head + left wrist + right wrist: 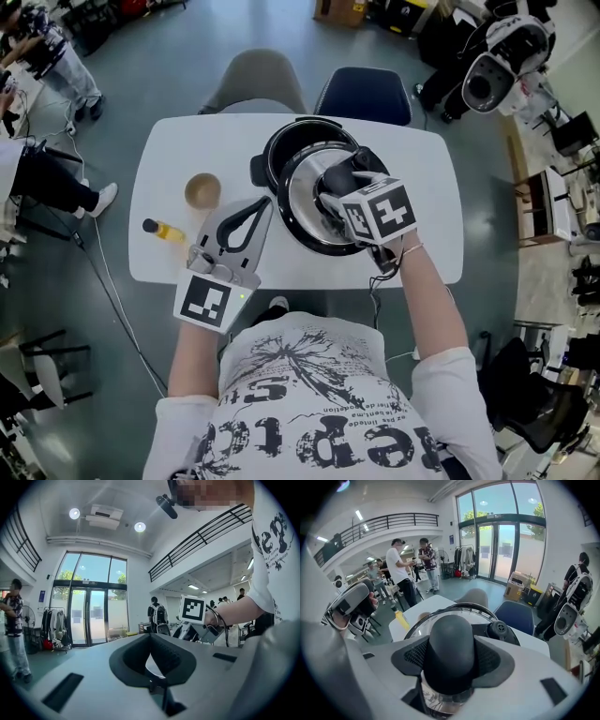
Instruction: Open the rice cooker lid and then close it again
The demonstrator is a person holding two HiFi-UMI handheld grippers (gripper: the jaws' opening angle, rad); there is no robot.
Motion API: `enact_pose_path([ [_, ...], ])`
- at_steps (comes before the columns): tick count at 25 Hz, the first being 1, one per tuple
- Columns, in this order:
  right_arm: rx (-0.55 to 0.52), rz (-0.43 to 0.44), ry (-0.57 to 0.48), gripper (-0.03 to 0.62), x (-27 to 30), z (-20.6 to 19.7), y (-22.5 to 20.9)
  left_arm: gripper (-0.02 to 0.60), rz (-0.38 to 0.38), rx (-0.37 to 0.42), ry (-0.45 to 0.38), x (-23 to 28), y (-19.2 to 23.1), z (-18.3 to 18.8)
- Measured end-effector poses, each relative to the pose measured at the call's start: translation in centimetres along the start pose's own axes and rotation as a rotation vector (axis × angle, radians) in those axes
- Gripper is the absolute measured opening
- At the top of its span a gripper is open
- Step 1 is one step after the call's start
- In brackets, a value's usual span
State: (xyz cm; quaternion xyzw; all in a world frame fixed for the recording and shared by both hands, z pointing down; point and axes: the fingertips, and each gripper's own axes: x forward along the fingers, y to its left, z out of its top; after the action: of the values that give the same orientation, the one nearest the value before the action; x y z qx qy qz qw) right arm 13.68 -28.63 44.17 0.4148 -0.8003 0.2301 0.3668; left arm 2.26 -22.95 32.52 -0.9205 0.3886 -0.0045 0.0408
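The black rice cooker (277,142) stands on the white table (169,150), toward its far right. Its glass lid (302,204), rimmed in metal, is off the pot and tilted over the pot's near side. My right gripper (336,186) is shut on the lid's black knob (451,644), which fills the space between the pads in the right gripper view, with the lid rim (440,612) curving behind it. My left gripper (263,204) lies level over the table's front left, its jaws shut on nothing (151,636), pointing toward the cooker. The inside of the pot is mostly hidden.
A small tan cup (202,190) and a yellow bottle (165,231) sit on the table's left part. A grey chair (260,80) and a blue chair (364,94) stand at the far edge. People stand around the hall.
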Motion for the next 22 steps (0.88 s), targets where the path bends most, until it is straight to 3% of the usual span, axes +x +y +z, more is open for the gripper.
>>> enact_pose_path([
  [12,-0.061,0.056,0.013,0.291,-8.0,-13.0,-0.6,0.014,0.096,-0.033,0.028,-3.1,-15.0,-1.2],
  [22,-0.084,0.08,0.055,0.291,-10.9,-19.3,-0.4,0.014,0.128,-0.036,0.031,-4.7,-22.5,-1.0],
])
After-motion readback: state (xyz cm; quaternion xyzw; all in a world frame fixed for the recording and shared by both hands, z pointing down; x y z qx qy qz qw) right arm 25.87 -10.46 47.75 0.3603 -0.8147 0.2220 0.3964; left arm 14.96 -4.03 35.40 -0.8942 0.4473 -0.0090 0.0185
